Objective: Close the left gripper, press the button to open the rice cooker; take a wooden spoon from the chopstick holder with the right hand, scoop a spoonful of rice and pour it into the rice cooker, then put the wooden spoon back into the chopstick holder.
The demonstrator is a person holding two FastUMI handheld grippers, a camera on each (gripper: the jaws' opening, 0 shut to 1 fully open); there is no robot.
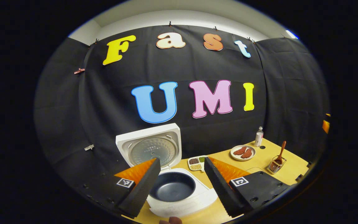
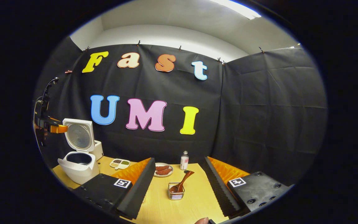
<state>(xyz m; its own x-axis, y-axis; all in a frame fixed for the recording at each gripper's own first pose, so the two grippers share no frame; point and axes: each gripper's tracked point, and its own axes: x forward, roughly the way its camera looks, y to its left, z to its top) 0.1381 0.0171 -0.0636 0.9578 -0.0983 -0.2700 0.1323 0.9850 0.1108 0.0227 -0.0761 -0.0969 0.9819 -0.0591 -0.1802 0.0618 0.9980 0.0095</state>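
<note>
1. My left gripper [image 1: 181, 177] hangs above the white rice cooker [image 1: 179, 199], its two fingers spread wide apart and holding nothing; the cooker's dark inner pot [image 1: 172, 186] shows between them.
2. My right gripper [image 2: 177, 183] is level over the light wooden table [image 2: 166, 208], fingers likewise apart and empty, framing the small wire chopstick holder [image 2: 176, 191] ahead of it.
3. From the right gripper view I also see my left gripper [image 2: 50, 127] off to the side, raised near the cooker's lid.
4. The rice cooker's lid [image 1: 152, 147] stands open and upright; I can see nothing in the pot.
5. The brown wooden spoon [image 2: 182, 182] sits in the chopstick holder, bowl down, handle leaning out.
6. A small white divided dish [image 1: 196, 163] beside the cooker holds dark, green and pale grains in separate sections.
7. A round white plate [image 1: 242, 153] carries two reddish-brown pieces, and a small white bottle [image 1: 259, 137] stands just behind it.
</note>
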